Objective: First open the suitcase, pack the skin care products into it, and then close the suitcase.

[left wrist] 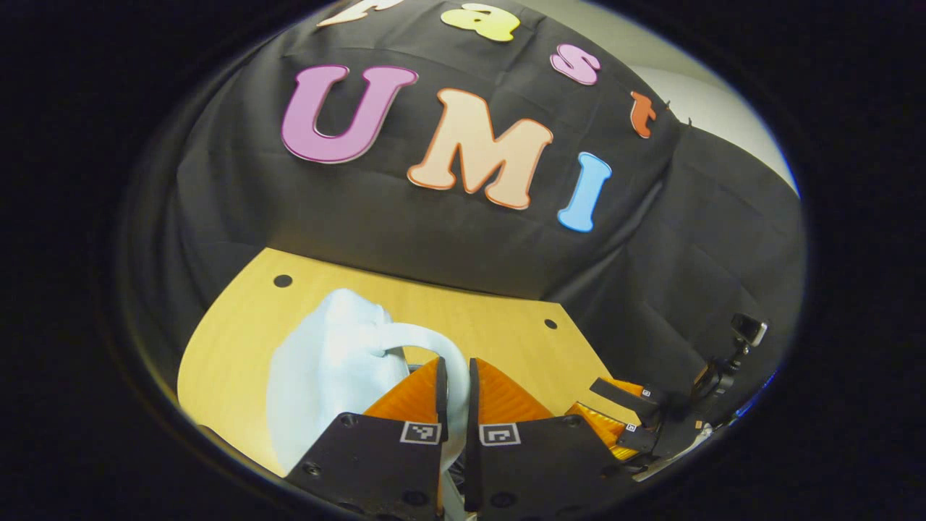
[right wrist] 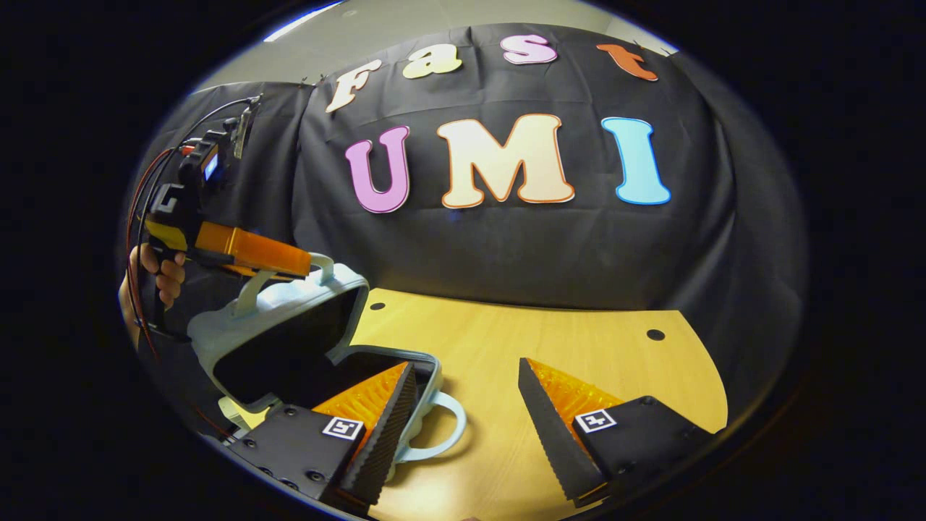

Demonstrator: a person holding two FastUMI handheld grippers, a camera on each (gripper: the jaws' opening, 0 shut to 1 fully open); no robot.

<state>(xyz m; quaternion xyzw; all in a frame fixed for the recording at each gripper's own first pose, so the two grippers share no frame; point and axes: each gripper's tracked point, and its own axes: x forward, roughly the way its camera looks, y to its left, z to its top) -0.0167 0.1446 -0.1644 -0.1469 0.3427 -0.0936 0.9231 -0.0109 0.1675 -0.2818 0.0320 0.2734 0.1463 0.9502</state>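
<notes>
A pale blue suitcase (right wrist: 286, 304) lies on the wooden table (right wrist: 550, 340), its lid raised part way over a dark inside. In the left gripper view my left gripper (left wrist: 456, 380) is shut on the lid's white handle (left wrist: 427, 336), which passes between the fingers, and the pale lid (left wrist: 325, 362) hangs just beyond. The right gripper view shows that same gripper (right wrist: 304, 266) and the hand (right wrist: 163, 275) holding it above the lid. My right gripper (right wrist: 466, 401) stands open over the table beside the base's front handle (right wrist: 443, 427), touching nothing. It also appears low at the right as the right gripper (left wrist: 626, 412).
The black cloth wall (right wrist: 506, 246) closes off the back and sides of the table. Bare tabletop (right wrist: 615, 362) stretches to the right of the suitcase, with small round holes near the far edge. Red cables (right wrist: 137, 210) trail from the left gripper.
</notes>
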